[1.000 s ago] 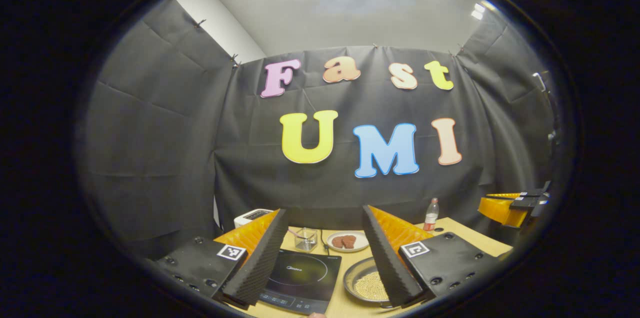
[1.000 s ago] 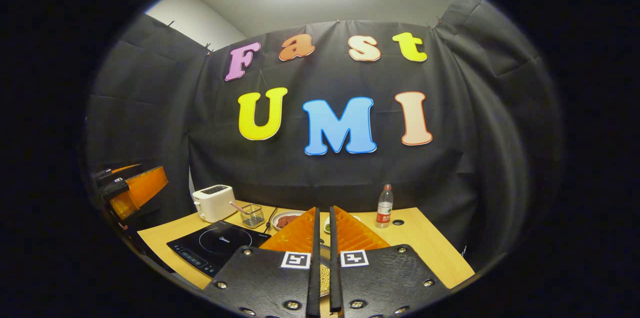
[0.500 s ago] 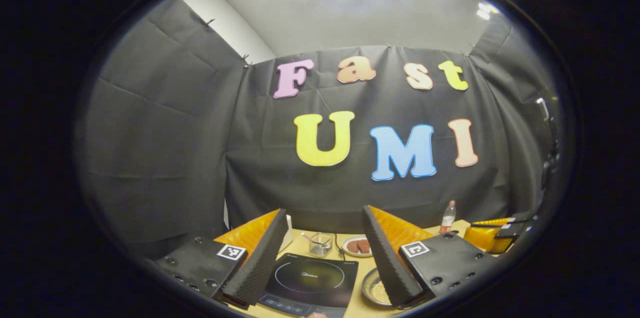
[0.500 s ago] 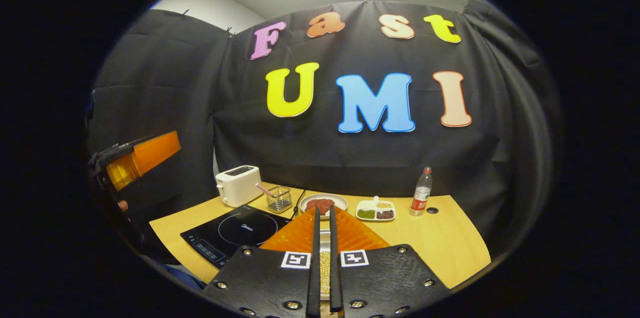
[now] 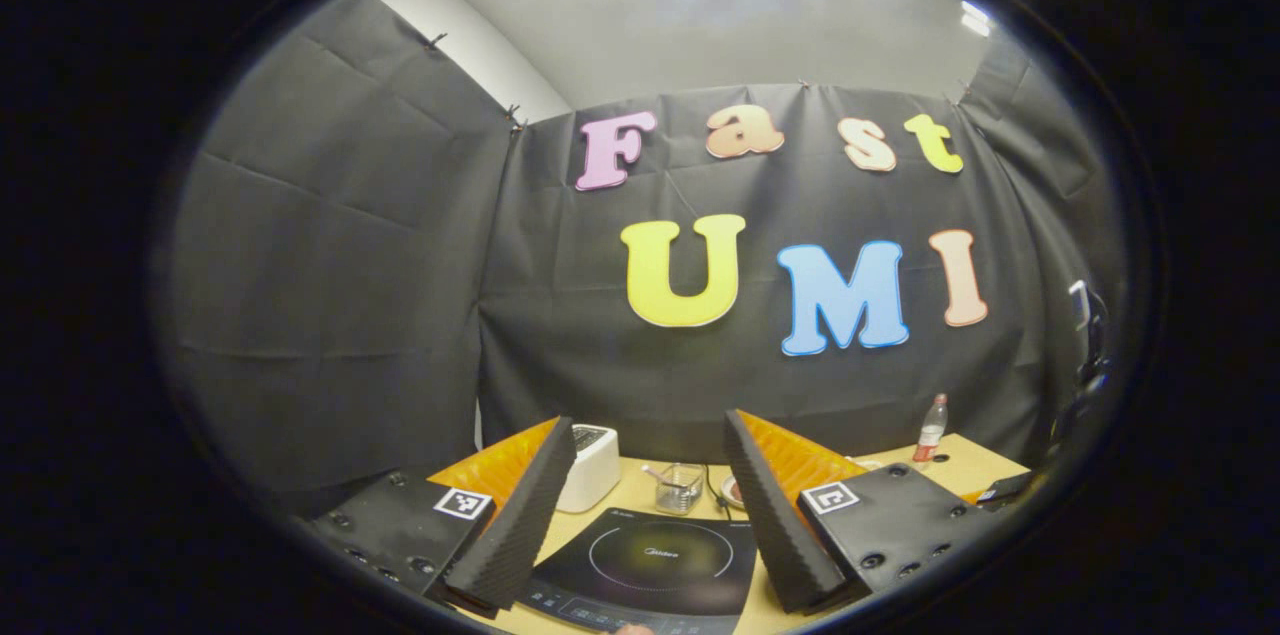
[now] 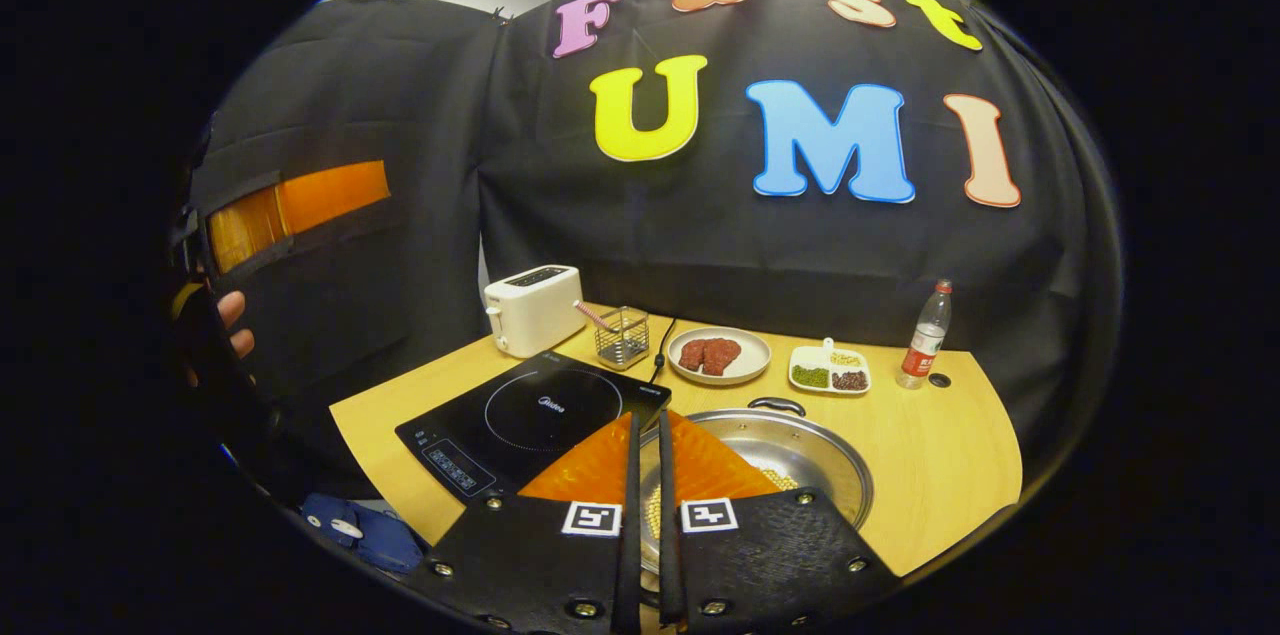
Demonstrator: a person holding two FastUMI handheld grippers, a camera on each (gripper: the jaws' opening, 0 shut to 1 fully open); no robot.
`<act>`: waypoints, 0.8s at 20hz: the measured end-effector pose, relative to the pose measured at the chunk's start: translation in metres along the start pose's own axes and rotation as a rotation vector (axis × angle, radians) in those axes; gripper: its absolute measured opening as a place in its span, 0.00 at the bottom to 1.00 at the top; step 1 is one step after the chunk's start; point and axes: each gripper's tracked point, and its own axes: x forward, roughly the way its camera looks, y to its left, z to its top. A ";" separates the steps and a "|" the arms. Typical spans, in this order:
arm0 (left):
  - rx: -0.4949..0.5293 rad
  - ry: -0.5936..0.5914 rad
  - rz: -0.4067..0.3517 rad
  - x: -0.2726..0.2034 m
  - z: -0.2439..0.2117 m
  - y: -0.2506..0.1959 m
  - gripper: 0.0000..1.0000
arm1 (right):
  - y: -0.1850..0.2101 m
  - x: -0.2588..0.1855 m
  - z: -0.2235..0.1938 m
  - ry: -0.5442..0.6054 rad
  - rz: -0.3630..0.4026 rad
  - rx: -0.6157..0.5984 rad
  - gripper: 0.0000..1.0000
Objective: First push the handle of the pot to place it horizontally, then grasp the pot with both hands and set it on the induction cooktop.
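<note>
A: R gripper point(image 6: 646, 475)?
B: Fingers nearly together, slim gap, nothing in it; above pot point(image 6: 790, 455) on table point(image 6: 940, 445), just beside cooktop point(image 6: 530, 415).
A: L gripper point(image 5: 648, 505)?
B: Spread wide, empty, above cooktop w/ toaster point(image 5: 590, 465) behind.

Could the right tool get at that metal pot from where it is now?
Probably yes. The right tool hangs just above the near side of the pot, its fingers nearly shut, with nothing between them. The cooktop lies beside the pot, clear of the way.
</note>
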 end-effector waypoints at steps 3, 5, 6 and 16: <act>0.006 -0.001 0.014 0.001 0.000 0.007 0.97 | 0.010 0.008 -0.016 0.053 0.039 -0.018 0.08; 0.009 0.001 0.020 0.001 -0.001 0.009 0.97 | 0.019 0.013 -0.029 0.085 0.064 -0.022 0.08; 0.010 0.001 0.021 0.002 -0.001 0.010 0.97 | 0.023 0.015 -0.034 0.102 0.076 -0.025 0.08; 0.012 0.016 0.019 0.002 -0.010 0.002 0.97 | 0.039 0.016 -0.103 0.306 0.161 -0.022 0.08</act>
